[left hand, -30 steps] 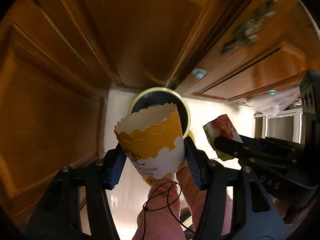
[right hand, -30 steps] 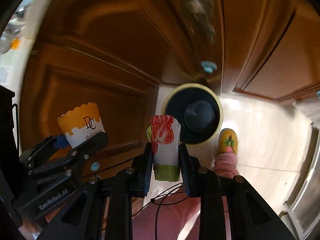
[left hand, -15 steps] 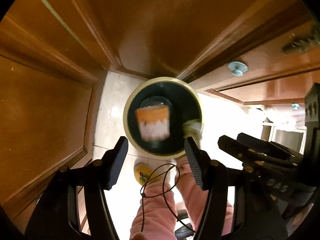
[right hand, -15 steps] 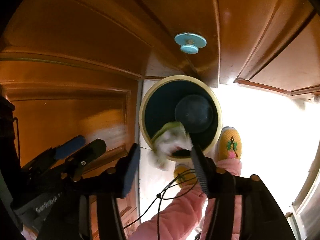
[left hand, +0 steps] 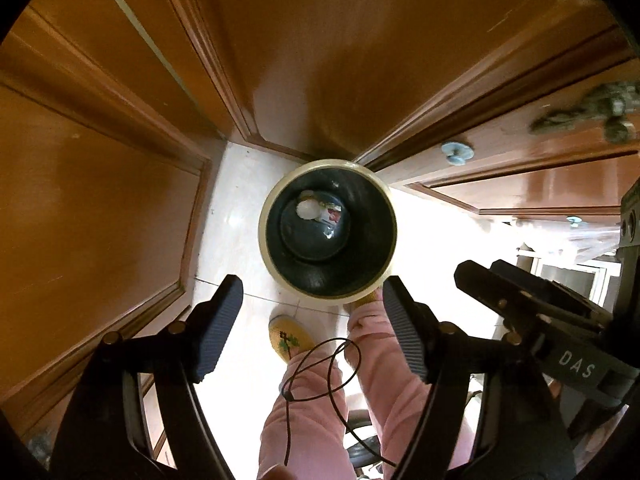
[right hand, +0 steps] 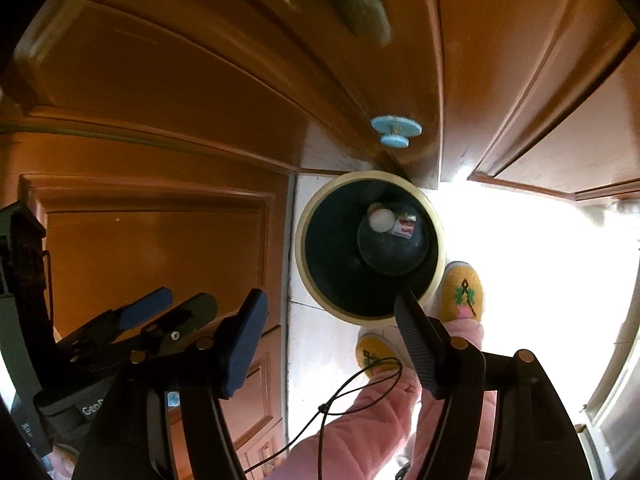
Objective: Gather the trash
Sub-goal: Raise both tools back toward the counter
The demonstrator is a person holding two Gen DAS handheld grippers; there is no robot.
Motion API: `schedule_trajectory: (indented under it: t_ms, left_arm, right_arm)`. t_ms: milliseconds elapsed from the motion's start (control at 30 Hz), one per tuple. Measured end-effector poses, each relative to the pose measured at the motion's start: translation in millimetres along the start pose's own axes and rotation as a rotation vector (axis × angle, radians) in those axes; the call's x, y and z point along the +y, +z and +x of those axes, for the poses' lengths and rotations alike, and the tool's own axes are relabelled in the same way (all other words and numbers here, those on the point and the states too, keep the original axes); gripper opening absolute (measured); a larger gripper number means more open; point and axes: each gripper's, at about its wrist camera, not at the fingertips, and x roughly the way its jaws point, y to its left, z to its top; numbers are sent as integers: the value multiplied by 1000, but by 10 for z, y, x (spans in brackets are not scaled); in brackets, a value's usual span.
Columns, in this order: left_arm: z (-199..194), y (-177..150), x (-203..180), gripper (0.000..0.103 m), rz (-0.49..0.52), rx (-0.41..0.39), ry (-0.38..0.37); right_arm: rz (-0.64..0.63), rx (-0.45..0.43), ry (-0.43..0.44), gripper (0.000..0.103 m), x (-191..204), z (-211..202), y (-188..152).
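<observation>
A round cream-rimmed trash bin [left hand: 267, 248] with a black liner stands on the floor below me; it also shows in the right wrist view [right hand: 301, 264]. Two paper cups lie at its bottom: a white one [left hand: 307, 210] and a red-printed one [left hand: 331, 213], both also in the right wrist view, the white cup [right hand: 381, 220] and the red-printed cup [right hand: 405, 225]. My left gripper [left hand: 310, 328] is open and empty above the bin. My right gripper [right hand: 330, 338] is open and empty above it too, and appears at the right of the left wrist view [left hand: 496, 292].
Brown wooden cabinet doors [left hand: 100, 208] close in behind and left of the bin, with a blue knob [right hand: 395, 131]. The person's pink trouser legs [left hand: 316, 412] and yellow slippers [right hand: 463, 291] stand on the pale tile floor [left hand: 236, 220] right by the bin.
One second ago each gripper was shut on a paper cup. Both opened, the cups fell, and they now lie at the bottom of the bin.
</observation>
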Motion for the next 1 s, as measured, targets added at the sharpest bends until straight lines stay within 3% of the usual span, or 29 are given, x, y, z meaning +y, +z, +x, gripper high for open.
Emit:
schedule_trajectory:
  t_ms: [200,400,700,1000]
  left_arm:
    - [-838,-162,9,70,1,-65,10]
    - [-1832,-251,-51,70,22,-177,16]
    - [-3130,-267,-100,70,57,-383,11]
    - [-3941,-105,-204,70,104,-521,-21]
  right_arm:
    - [-21,-32,-19,67,226,-583,-157]
    - [-59,-88,1,70,540,-1400,-345]
    - [-188,-272,6,71,1251,-2676,-535]
    - [-266,-445,-28,73,1755,-3562,-704]
